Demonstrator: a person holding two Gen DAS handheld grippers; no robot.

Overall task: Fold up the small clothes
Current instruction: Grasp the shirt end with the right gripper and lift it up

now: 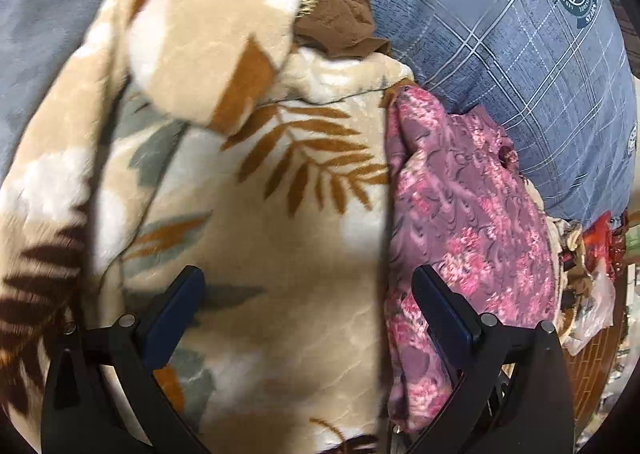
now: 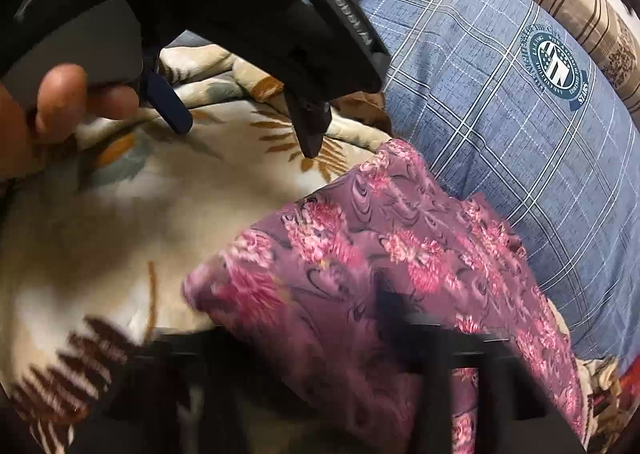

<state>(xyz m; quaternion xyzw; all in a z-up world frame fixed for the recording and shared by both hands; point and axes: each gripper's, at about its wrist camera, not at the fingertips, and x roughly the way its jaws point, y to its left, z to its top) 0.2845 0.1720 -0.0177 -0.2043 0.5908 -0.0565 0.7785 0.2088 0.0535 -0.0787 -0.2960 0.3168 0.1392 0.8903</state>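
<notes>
The pink floral garment [image 1: 460,222] lies folded on the leaf-patterned fleece blanket [image 1: 248,182], along that blanket's edge nearest the blue plaid pillow [image 1: 520,54] and touching the pillow. The left tongs [image 1: 308,294] hang wide apart above the blanket, empty, one finger over the fleece and the other at the garment's edge. A person's hand [image 2: 60,110] holds them. The right tongs [image 2: 384,306] are blurred over the garment; their jaws are closed together, and whether cloth is caught between them cannot be told. A brown cloth [image 1: 340,26] lies bunched between blanket and pillow.
</notes>
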